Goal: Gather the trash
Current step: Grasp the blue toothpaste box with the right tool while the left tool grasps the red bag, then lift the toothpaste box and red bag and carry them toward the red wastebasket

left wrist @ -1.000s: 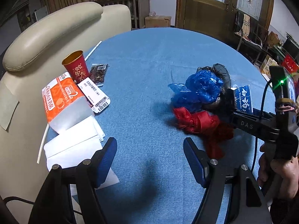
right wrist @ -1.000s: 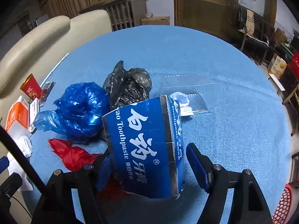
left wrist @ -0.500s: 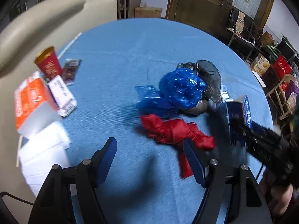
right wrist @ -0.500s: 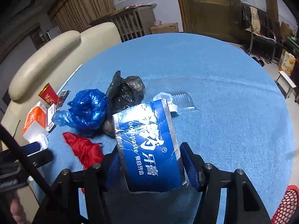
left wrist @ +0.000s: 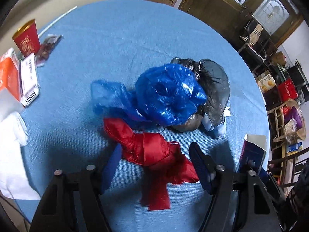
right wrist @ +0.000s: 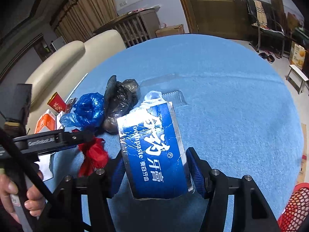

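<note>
Now left gripper (left wrist: 154, 166) closing around crumpled red plastic bag (left wrist: 152, 152) on blue tablecloth (left wrist: 119, 44), pads not yet pressing; right gripper (right wrist: 154, 172), freshly clenched, gripping blue toothpaste box (right wrist: 154, 152), lifted for binning.

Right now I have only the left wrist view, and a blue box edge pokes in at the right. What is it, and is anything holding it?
Observer: A toothpaste box; the right gripper has just closed its jaws on the box's sides.
Operator: Is there anywhere to drop it?
Observer: A red mesh basket shows beyond the table edge, at the lower right of the right wrist view.
Operator: Anything else hidden from me?
Observer: A clear plastic tray lies flat behind the black bag.
</note>
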Available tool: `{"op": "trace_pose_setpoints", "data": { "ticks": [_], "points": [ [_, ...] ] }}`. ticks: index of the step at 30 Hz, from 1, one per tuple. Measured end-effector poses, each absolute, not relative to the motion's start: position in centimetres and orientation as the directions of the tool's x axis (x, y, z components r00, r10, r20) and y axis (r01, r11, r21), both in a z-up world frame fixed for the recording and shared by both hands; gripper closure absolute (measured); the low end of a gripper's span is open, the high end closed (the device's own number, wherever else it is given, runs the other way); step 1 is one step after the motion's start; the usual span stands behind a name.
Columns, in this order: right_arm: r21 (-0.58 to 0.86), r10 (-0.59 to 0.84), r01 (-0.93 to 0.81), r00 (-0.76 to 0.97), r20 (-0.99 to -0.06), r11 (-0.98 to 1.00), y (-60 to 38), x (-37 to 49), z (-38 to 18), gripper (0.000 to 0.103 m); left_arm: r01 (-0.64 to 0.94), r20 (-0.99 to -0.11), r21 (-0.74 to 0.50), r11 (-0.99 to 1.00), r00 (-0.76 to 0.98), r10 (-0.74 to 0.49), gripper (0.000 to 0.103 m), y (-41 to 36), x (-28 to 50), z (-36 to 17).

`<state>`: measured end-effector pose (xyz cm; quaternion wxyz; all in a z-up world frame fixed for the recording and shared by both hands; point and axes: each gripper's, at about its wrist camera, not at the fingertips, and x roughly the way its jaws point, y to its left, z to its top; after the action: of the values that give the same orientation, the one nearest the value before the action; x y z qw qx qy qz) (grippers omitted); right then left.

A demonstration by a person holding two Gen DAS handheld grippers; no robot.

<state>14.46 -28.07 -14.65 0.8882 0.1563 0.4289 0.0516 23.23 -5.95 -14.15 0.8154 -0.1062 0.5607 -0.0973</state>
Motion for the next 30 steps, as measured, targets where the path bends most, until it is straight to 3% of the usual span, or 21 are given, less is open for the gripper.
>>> {"op": "trace_pose_setpoints", "data": {
  "ticks": [3, 8, 14, 20, 30],
  "points": [
    [0.330, 0.231, 0.042, 0.630, -0.741, 0.943, -28.4, 14.1, -14.5, 0.039, 0.027, -0.892, -0.301, 0.953, 0.347, -0.291, 0.050, -5.6, 22.8, -14.7],
    [0.338, 0.237, 0.040, 0.636, -0.734, 0.940, -28.4, 13.8, -14.0, 0.039, 0.007, -0.877, -0.337, 0.941, 0.361, -0.317, 0.056, -4.3, 21.6, -14.4],
    [0.334, 0.243, 0.021, 0.645, -0.724, 0.942, -27.5, 13.2, -12.9, 0.040, 0.033, -0.868, -0.318, 0.947, 0.392, -0.305, 0.056, -3.3, 18.5, -13.1],
    [0.308, 0.238, 0.002, 0.627, -0.742, 0.952, -25.9, 13.6, -12.9, 0.039, 0.115, -0.883, -0.185, 0.976, 0.415, -0.217, 0.056, -3.9, 16.3, -12.2],
    [0.256, 0.192, 0.037, 0.560, -0.806, 0.966, -24.7, 15.9, -15.2, 0.038, 0.252, -0.907, -0.179, 0.951, 0.333, -0.259, 0.051, -5.1, 17.2, -14.1]
  ]
}}
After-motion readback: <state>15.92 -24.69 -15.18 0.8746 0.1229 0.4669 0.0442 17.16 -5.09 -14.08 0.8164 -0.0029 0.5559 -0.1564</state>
